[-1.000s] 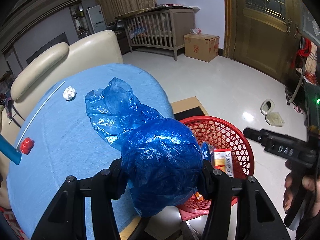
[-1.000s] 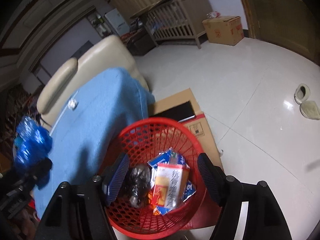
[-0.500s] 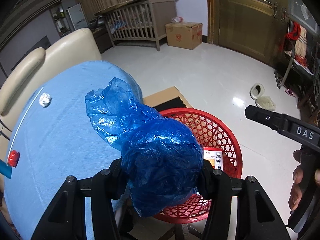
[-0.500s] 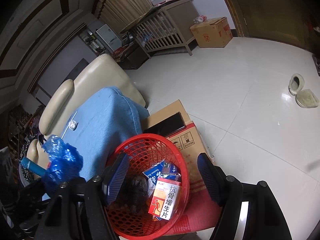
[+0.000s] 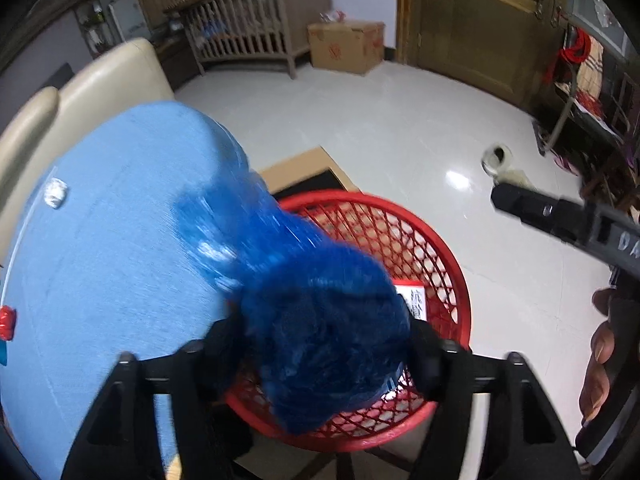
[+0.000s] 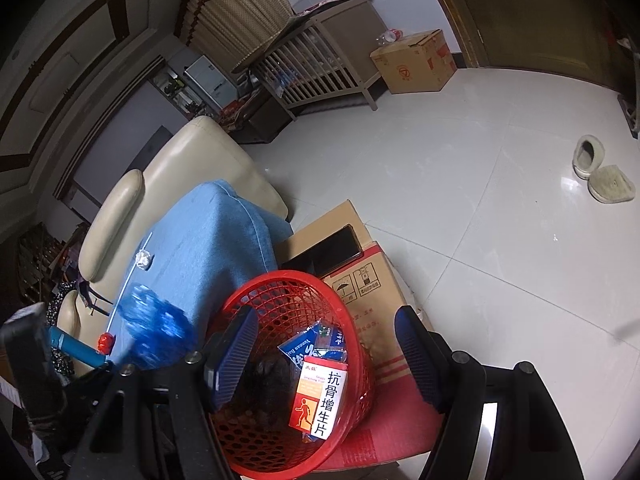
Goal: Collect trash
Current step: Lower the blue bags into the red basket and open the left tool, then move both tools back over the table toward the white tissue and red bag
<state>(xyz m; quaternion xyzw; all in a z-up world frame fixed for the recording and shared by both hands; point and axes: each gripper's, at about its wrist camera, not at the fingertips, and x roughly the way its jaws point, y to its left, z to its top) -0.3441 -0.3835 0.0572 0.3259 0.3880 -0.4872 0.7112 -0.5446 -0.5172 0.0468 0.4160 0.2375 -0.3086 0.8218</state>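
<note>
My left gripper (image 5: 326, 354) is shut on a crumpled blue plastic bag (image 5: 316, 320) and holds it over the near rim of the red mesh basket (image 5: 432, 236). The bag (image 6: 154, 338) and basket (image 6: 280, 292) also show in the right wrist view. The basket holds a white and orange medicine box (image 6: 322, 402), a blue packet (image 6: 306, 344) and a dark wad (image 6: 262, 374). My right gripper (image 6: 326, 356) is open and empty, just above the basket. A white paper wad (image 5: 56, 194) and a red scrap (image 5: 7, 322) lie on the blue cloth (image 5: 104, 240).
The basket stands next to a cardboard box (image 6: 360, 276) on the white tiled floor. A cream sofa (image 6: 188, 160) is behind the blue cloth. A crib (image 5: 248, 36), another carton (image 5: 346, 46) and slippers (image 6: 600, 172) lie farther off.
My left gripper has carried the blue bag right, from over the blue cloth to over the basket. My right gripper has risen and pulled back a little, staying open.
</note>
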